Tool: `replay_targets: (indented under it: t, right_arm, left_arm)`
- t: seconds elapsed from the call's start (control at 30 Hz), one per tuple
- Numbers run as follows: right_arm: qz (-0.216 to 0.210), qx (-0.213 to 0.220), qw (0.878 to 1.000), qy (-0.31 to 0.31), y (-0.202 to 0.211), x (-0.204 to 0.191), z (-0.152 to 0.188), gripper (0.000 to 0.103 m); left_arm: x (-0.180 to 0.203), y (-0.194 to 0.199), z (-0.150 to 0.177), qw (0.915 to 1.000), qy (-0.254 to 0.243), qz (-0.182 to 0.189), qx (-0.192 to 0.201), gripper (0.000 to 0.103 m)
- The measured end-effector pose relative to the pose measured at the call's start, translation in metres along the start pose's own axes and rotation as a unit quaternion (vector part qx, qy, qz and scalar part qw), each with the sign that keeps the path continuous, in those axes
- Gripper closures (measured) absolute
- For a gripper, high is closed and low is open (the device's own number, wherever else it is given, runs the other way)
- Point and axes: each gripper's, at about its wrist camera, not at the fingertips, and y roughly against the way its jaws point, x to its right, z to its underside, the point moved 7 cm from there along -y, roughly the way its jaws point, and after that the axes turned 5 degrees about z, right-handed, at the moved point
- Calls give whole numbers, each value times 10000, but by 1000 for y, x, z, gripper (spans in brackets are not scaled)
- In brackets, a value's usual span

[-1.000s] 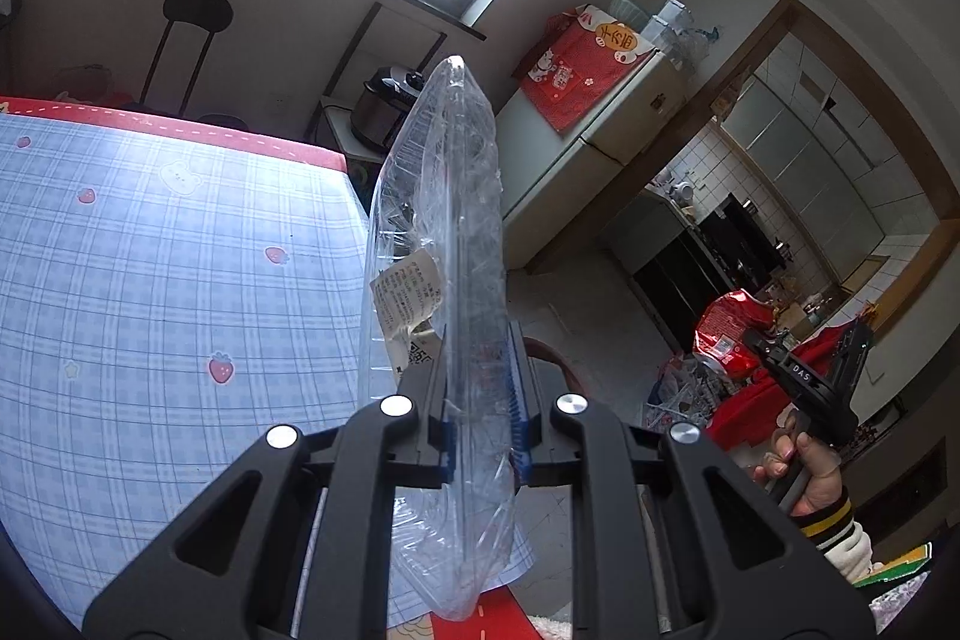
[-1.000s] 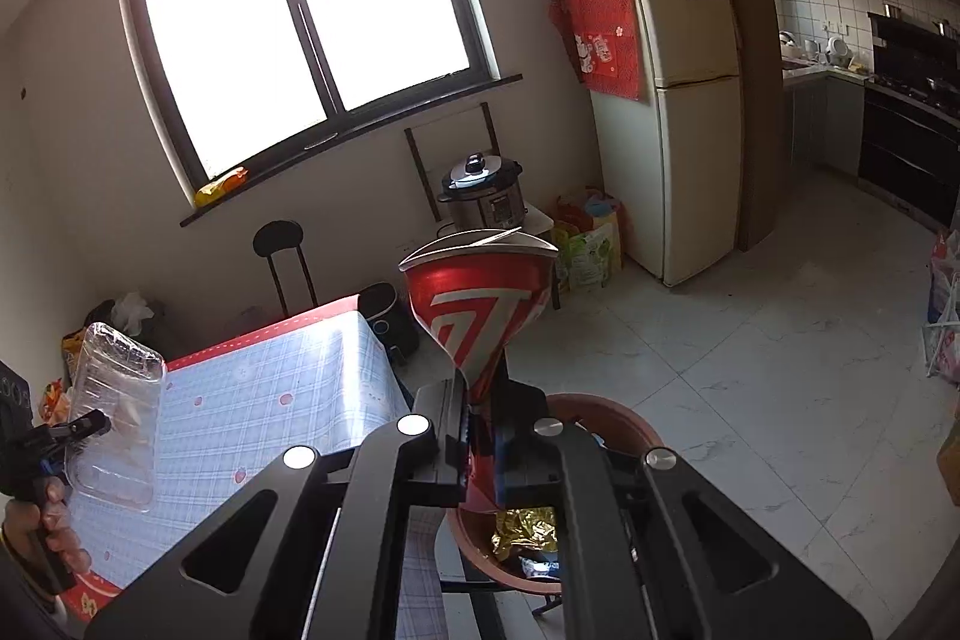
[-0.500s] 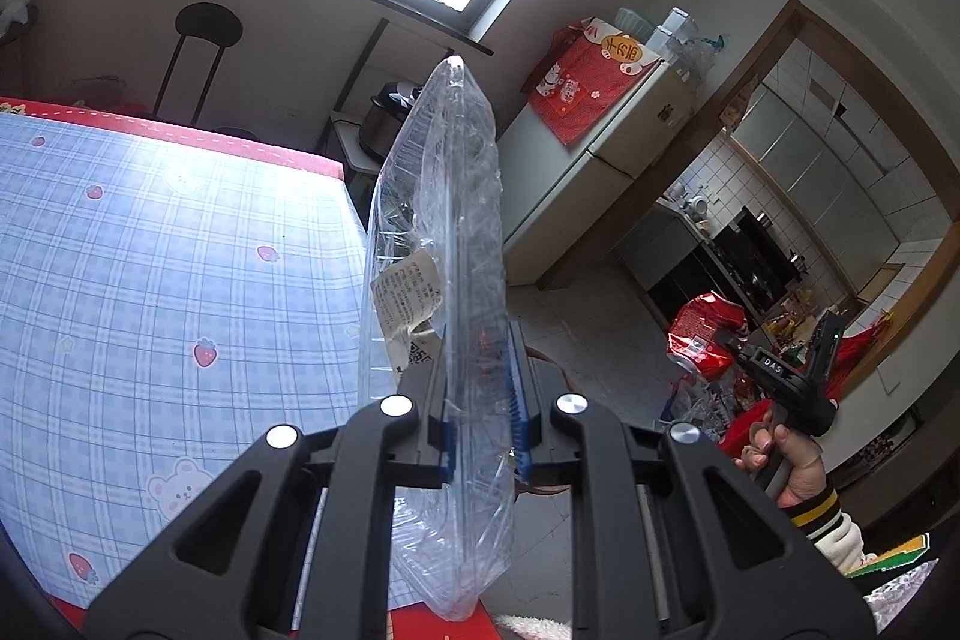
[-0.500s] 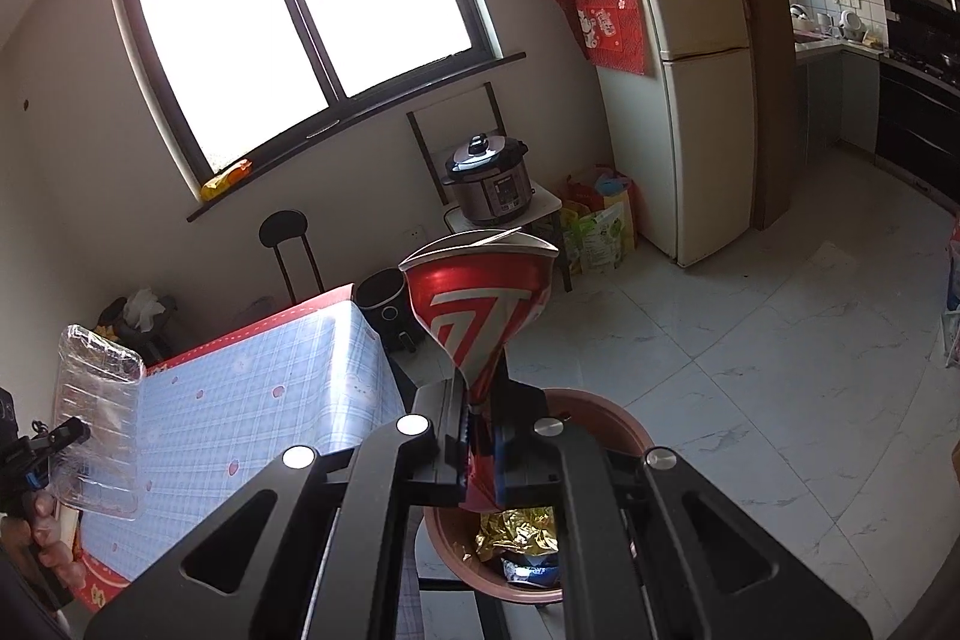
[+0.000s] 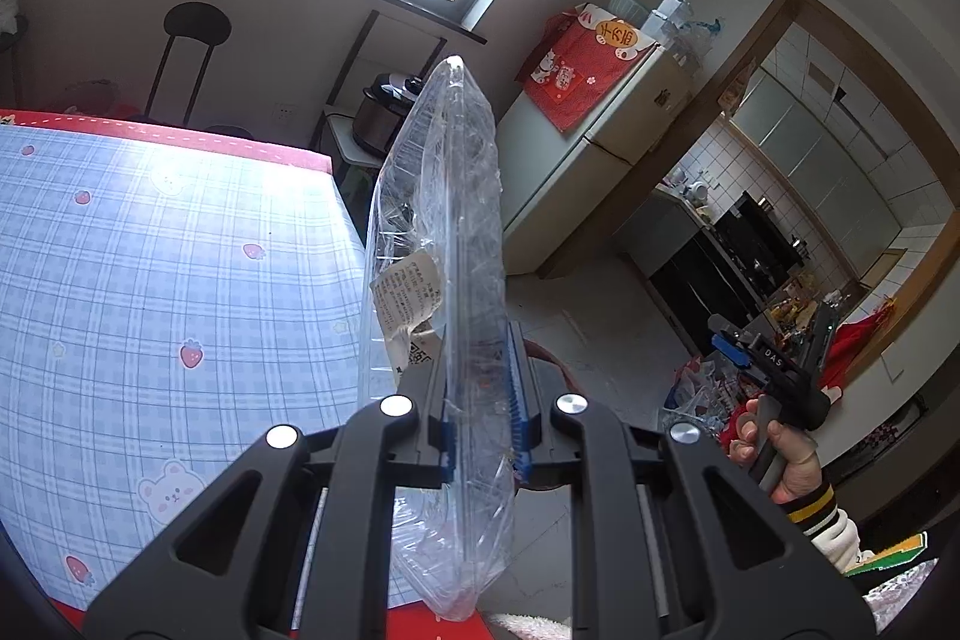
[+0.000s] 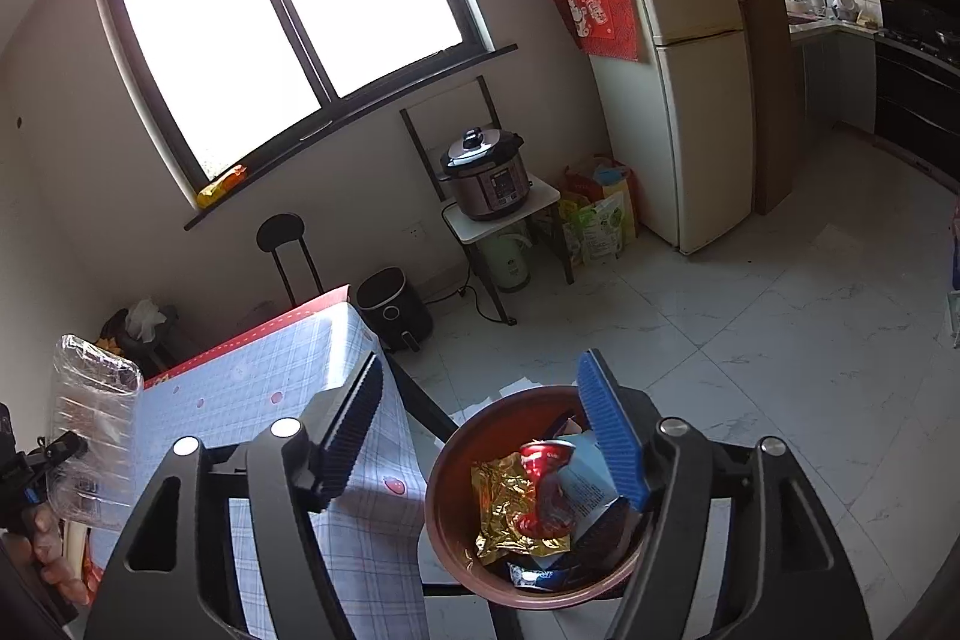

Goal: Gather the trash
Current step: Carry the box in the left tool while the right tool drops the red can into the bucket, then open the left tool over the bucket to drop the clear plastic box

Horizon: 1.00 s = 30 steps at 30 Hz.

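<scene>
Our right gripper (image 6: 486,430) has its jaws spread wide apart and empty, hanging above the brown trash bin (image 6: 456,466) that sits on the pale tiled floor just right of the table (image 6: 252,400). Down in the bin we see the crushed red can (image 6: 543,490) lying on a crumpled gold wrapper (image 6: 501,505), with a white paper (image 6: 585,478) and some blue packaging beside them.

Our left gripper (image 5: 480,400) is clamped on the clear plastic tray (image 5: 444,244), its blue pads pressing the tray's lower part from both sides. The tray stands on edge, rising upward and far from the fingers, with a torn white label (image 5: 408,292) on its left face. It is held in the air by the table's right edge, the blue checked tablecloth (image 5: 150,280) spreading to the left below it.

From the right wrist view we see that same tray at the far left, over the near end of the table. A pressure cooker (image 6: 486,172) sits on a small stand by the far wall, next to the fridge (image 6: 690,70).
</scene>
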Motion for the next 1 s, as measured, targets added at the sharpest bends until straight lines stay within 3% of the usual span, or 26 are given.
replay_targets:
  t: [0.03, 0.2, 0.5, 0.93, 0.97, 1.0]
  right_arm:
    - [102, 36, 9999, -5, 4, 4, 0, 15]
    - [470, 102, 9988, -61, 24, 21, 1, 6]
    - [977, 122, 9950, -174, 54, 67, 9, 6]
    - [1595, 67, 9851, -638, 89, 156, 32, 6]
    - [1599, 50, 9849, -654, 89, 159, 34, 6]
    - [1601, 32, 9849, -662, 89, 162, 35, 6]
  left_arm:
    - [3, -5, -1, 10000, -46, 42, -45, 85]
    - [26, -36, -5, 9986, -302, 327, -303, 85]
    - [76, -120, 2, 9911, -635, 819, -830, 85]
    - [150, -232, 18, 9766, -1326, 1033, -1338, 85]
    - [153, -239, 19, 9757, -1367, 1021, -1372, 80]
    - [156, -246, 21, 9748, -1395, 1028, -1403, 66]
